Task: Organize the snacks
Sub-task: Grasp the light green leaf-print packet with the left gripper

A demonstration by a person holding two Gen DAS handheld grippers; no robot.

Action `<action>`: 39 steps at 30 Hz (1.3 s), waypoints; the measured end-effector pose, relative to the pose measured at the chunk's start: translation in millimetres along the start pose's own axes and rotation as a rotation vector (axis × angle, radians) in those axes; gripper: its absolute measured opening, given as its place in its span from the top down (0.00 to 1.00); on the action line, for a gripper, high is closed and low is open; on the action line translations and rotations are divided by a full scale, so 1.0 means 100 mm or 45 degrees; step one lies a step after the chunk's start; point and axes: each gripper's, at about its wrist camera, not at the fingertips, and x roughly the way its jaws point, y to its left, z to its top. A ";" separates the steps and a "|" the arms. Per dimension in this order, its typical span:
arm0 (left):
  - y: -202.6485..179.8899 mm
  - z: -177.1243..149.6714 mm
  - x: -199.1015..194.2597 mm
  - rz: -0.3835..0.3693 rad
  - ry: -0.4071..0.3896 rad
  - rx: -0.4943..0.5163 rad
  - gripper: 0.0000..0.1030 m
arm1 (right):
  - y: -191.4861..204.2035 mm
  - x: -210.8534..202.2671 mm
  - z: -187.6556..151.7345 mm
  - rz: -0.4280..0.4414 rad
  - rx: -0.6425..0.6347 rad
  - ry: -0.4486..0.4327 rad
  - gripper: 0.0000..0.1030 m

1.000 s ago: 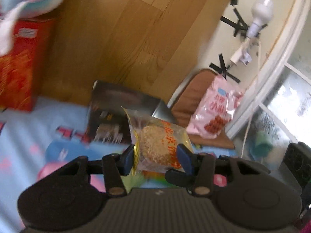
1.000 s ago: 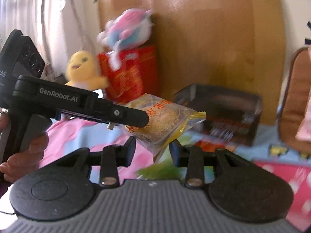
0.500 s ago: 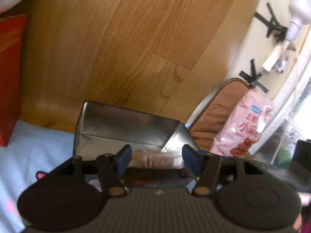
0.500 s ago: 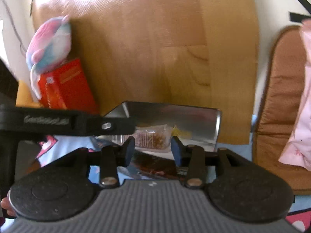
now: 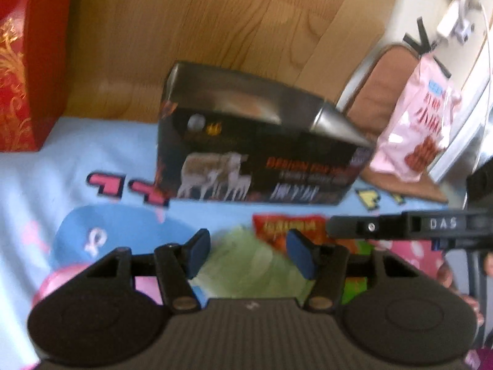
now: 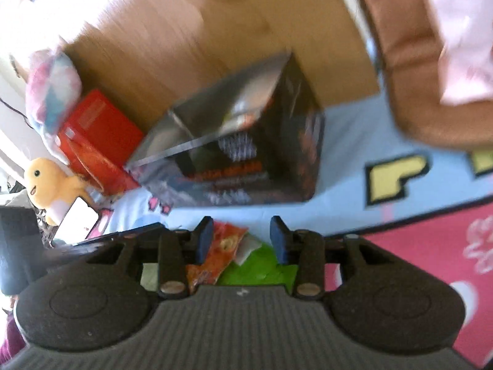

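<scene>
Left gripper (image 5: pixel 248 254): jaws wide apart, holding nothing, above a green packet (image 5: pixel 246 268) and an orange snack bag (image 5: pixel 288 226) lying on the patterned sheet (image 5: pixel 77 160). Right gripper (image 6: pixel 242 240): jaws likewise wide apart and empty, over the same orange bag (image 6: pixel 222 246) and green packet (image 6: pixel 255 269); it also shows at the right edge of the left view (image 5: pixel 400 225). A black box (image 5: pixel 258 157), open at the top with a silver lining, stands on the sheet just beyond the packets, against a wooden board (image 5: pixel 215 30). Its contents cannot be made out; both views are blurred. A red box (image 5: pixel 21 61) stands left of it. A pink bag (image 5: pixel 416 129) leans on a brown cushion (image 5: pixel 379 92) to its right.
</scene>
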 end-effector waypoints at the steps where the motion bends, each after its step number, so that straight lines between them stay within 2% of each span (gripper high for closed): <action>1: 0.00 -0.04 -0.06 -0.027 0.010 -0.011 0.48 | 0.03 0.04 -0.02 0.008 0.008 0.033 0.63; 3: 0.03 -0.16 -0.18 -0.085 0.040 -0.033 0.48 | 0.16 0.07 -0.07 0.056 -0.002 0.103 0.69; 5: 0.01 -0.33 -0.35 -0.078 0.036 -0.009 0.48 | 0.37 0.05 -0.17 0.072 -0.108 0.155 0.69; 7: 0.02 -0.49 -0.50 -0.083 0.031 -0.002 0.48 | 0.54 -0.01 -0.31 0.067 -0.206 0.175 0.68; 12: 0.10 -0.86 -0.92 -0.163 0.014 -0.100 0.47 | 0.81 -0.17 -0.64 0.167 -0.288 0.231 0.71; 16: 0.14 -1.04 -1.14 -0.166 -0.001 -0.147 0.47 | 1.04 -0.22 -0.91 0.199 -0.369 0.265 0.71; 19: 0.19 -1.16 -1.26 -0.211 0.006 -0.186 0.47 | 1.16 -0.33 -1.12 0.208 -0.431 0.248 0.69; 22: 0.25 -1.25 -1.37 -0.211 -0.003 -0.217 0.46 | 1.21 -0.43 -1.23 0.221 -0.446 0.225 0.68; 26: 0.37 -1.25 -1.52 -0.171 -0.067 -0.265 0.46 | 1.26 -0.61 -1.36 0.158 -0.500 0.104 0.68; 31: 0.45 -1.21 -1.66 -0.164 -0.120 -0.301 0.46 | 1.14 -0.81 -1.36 0.131 -0.429 0.012 0.68; 33: 0.43 -1.22 -1.68 -0.183 -0.116 -0.290 0.46 | 1.10 -0.84 -1.40 0.139 -0.380 0.007 0.67; 35: 0.38 -1.26 -1.69 -0.191 -0.109 -0.277 0.41 | 1.08 -0.91 -1.49 0.181 -0.352 0.022 0.62; 39: 0.30 -1.34 -1.71 -0.260 -0.107 -0.267 0.31 | 1.14 -0.95 -1.67 0.203 -0.409 0.063 0.52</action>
